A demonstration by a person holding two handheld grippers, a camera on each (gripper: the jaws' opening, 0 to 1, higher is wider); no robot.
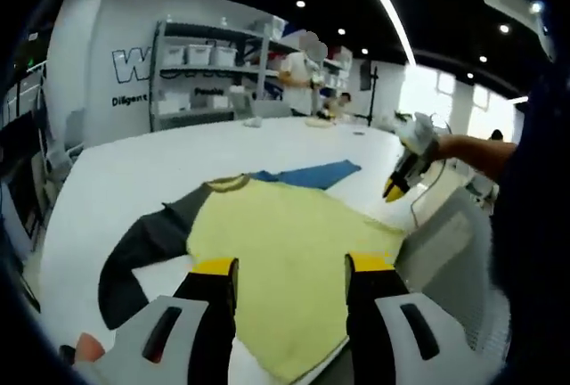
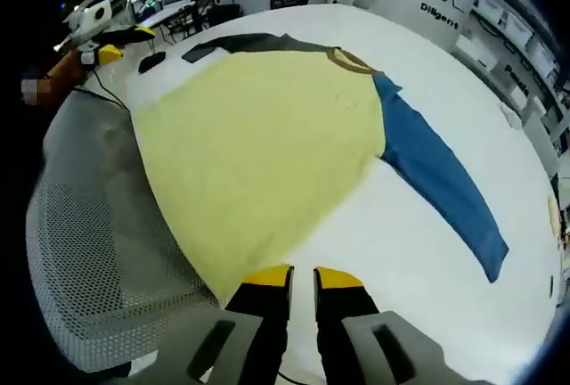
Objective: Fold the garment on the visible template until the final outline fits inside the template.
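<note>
A: Surface, room?
B: White tabletop (image 1: 125,171); shelving (image 1: 209,69) w/ bins behind. Mesh chair back (image 2: 89,251) crowds the near edge.
A: Garment?
B: Shirt (image 2: 258,135) flat on tabletop, sleeves out.
A: Claws?
B: Left claw (image 1: 291,269) agape, empty; right claw (image 2: 303,278) nearly closed, empty.

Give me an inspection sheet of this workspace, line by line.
Surface: white table, bare around the garment.
Job's things: yellow shirt spread flat, blue sleeve and dark grey sleeve out, unfolded; template not discernible.
Clutter: grey mesh chair back at the table edge.
Grippers: left gripper open above the hem; right gripper jaws nearly together, holding nothing.
Cables: thin cable near the edge.
Surroundings: shelving, person behind.
</note>
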